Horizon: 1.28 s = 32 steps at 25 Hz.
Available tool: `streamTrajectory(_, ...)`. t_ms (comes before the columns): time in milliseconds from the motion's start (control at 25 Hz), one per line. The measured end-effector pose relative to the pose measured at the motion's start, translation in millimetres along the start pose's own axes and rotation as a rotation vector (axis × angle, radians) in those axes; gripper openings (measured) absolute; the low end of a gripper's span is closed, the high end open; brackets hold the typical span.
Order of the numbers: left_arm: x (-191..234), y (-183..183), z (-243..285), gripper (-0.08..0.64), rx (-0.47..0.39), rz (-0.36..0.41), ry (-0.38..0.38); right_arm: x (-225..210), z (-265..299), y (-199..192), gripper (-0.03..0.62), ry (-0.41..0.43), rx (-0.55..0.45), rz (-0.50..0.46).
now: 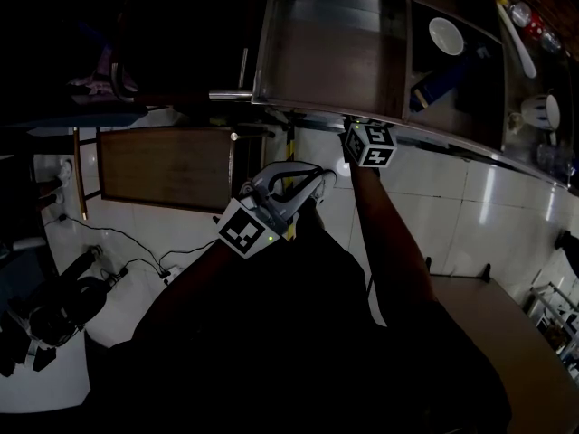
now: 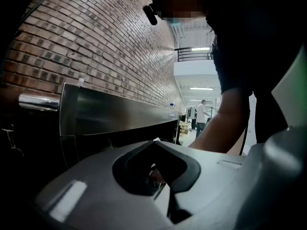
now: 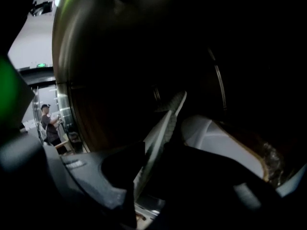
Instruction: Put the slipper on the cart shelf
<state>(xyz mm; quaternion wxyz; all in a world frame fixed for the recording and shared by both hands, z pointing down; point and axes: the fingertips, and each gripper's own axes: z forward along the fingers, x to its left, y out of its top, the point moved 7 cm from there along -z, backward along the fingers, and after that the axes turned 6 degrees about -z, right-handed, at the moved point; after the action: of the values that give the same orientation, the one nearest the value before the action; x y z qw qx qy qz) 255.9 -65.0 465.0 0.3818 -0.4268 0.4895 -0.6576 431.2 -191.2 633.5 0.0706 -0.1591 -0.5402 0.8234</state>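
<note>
The scene is dim. In the head view a steel cart fills the frame from 12 to 2 o'clock. Its top surface carries a white bowl at about 1 o'clock and a white cup at the 2 o'clock edge.

The right hand-held gripper reaches to the cart's near edge, its marker cube just under the rim. In the right gripper view its jaws are clamped on the slipper. The slipper is seen edge-on, its ribbed sole running up from between the jaws toward 12 o'clock, with a pale part at 3 o'clock of it. Dark cart panels surround it, and I cannot tell whether it touches a shelf.

The left hand-held gripper hangs near the middle of the head view, at 7 o'clock of the right one and above the white tiled floor. In the left gripper view its jaws are pressed together with no object clearly between them. Beyond them a steel panel of the cart sits at 10 o'clock, with a brick wall behind it.
</note>
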Motion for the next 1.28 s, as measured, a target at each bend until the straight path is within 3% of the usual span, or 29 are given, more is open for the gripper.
streamTrajectory(200, 1, -1, -3, 0.000, 0.004, -0.024, 0.006, -1, -6, 7, 0.249, -0.106, 0.028, -0.156)
streamTrajectory(400, 1, 3, -6, 0.000, -0.008, -0.023, -0.010, -5, -18, 11, 0.259, -0.150, 0.033, -0.178)
streamTrajectory(600, -2, 7, -15, 0.000, -0.005, -0.016, -0.027, 9, -44, 14, 0.259, -0.092, 0.024, -0.143)
streamTrajectory(800, 2, 10, -28, 0.000, -0.026, -0.017, -0.054, 43, -71, 31, 0.259, -0.024, -0.037, -0.186)
streamTrajectory(1280, 10, 24, -86, 0.000, -0.059, 0.016, -0.120, 171, -146, 79, 0.242, 0.043, -0.179, -0.258)
